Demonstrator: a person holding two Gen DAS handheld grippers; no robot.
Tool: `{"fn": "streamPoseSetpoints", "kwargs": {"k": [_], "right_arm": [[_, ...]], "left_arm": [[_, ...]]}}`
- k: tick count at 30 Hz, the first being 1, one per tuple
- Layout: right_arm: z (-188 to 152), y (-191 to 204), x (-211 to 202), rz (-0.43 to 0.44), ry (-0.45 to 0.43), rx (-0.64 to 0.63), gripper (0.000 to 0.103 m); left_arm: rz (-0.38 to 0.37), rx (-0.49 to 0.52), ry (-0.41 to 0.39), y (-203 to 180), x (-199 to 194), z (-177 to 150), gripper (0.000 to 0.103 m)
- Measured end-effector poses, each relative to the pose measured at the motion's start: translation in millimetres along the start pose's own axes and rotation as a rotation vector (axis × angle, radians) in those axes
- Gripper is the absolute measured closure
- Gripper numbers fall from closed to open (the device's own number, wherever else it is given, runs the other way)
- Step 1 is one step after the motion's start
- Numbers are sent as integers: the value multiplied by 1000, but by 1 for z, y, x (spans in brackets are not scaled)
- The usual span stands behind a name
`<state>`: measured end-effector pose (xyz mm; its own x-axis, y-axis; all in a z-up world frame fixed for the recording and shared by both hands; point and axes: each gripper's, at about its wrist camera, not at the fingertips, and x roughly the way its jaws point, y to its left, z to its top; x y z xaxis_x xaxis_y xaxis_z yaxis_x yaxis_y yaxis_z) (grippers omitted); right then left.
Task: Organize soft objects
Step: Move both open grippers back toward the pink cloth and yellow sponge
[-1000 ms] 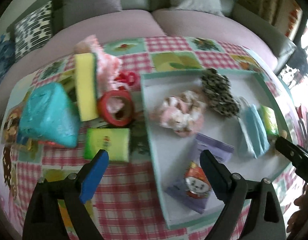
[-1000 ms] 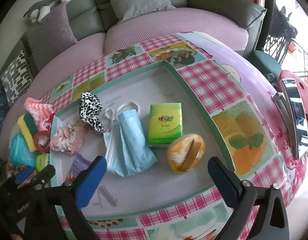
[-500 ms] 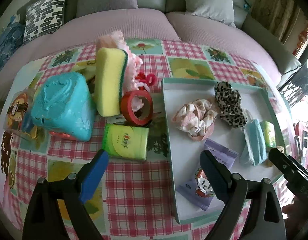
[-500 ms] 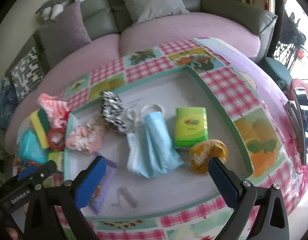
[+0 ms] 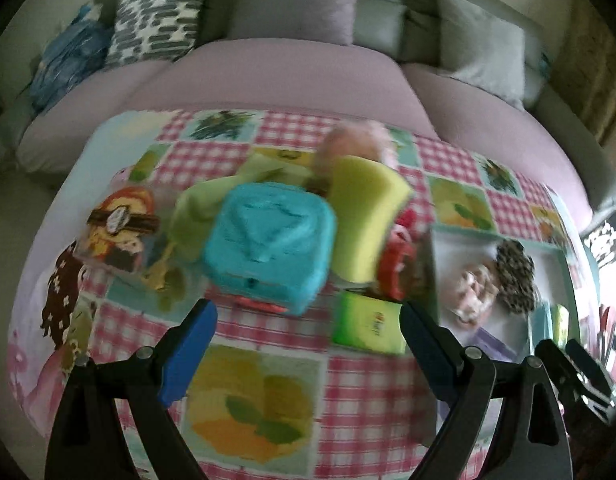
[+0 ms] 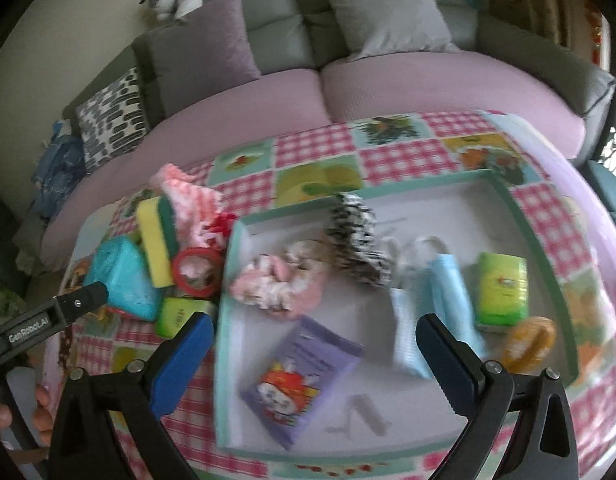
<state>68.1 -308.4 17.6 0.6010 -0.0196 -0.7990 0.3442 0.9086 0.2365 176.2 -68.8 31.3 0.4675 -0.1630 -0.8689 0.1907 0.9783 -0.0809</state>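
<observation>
The left gripper (image 5: 308, 344) is held with its jaws spread wide and nothing between them. Straight ahead of it, just beyond the fingertips, a turquoise pack (image 5: 270, 250) is seen on the checked tablecloth (image 5: 260, 396), with a red strip showing under its near edge. A yellow sponge (image 5: 361, 216) is leaned against the pack's right side, and a pink fluffy cloth (image 5: 357, 144) is found behind the sponge. A small green tissue pack (image 5: 367, 322) lies just inside the right fingertip, and a red tape roll (image 5: 393, 270) stands just beyond it. Farther right, part of a tray (image 5: 441, 240) is visible. The view is blurred.

The right gripper (image 6: 311, 354) is likewise held wide open and empty, over the near part of the tray (image 6: 423, 412). Between its fingers, a purple packet (image 6: 302, 374) with a red cartoon print lies flat on the tray floor. Beyond it, a pink scrunchie (image 6: 278, 282) and a leopard scrunchie (image 6: 357, 238) are placed near each other. A blue face mask (image 6: 439, 302) lies just past the right fingertip, with a second green tissue pack (image 6: 501, 288) to its right and a round yellow pouf (image 6: 529, 342) at the tray's near right corner. Off to the left, outside the tray, the sponge, tape roll, turquoise pack and first tissue pack are grouped together.
</observation>
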Motion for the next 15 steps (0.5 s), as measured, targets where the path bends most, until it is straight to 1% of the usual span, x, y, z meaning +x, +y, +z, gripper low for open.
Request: {"fn": "streamPoseSetpoints", "kwargs": {"k": [3,5,8,12,15], "right_arm": [[5,10,6,26,3,6,0],[10,16,9,49,-1,13,0],[19,21,11,57,-1,14,1],[41,27,17,83,-2,-10,5],[60,29,26,112,15,-29,8]], "left_arm": [[4,-15,-2,9,1,9,10],[-2,-8,-8,11,2,17,10],[3,16,-14,6,5,26,10],[6,48,0,-4,14,36,10],[10,69,10,-14,24,44,10]]}}
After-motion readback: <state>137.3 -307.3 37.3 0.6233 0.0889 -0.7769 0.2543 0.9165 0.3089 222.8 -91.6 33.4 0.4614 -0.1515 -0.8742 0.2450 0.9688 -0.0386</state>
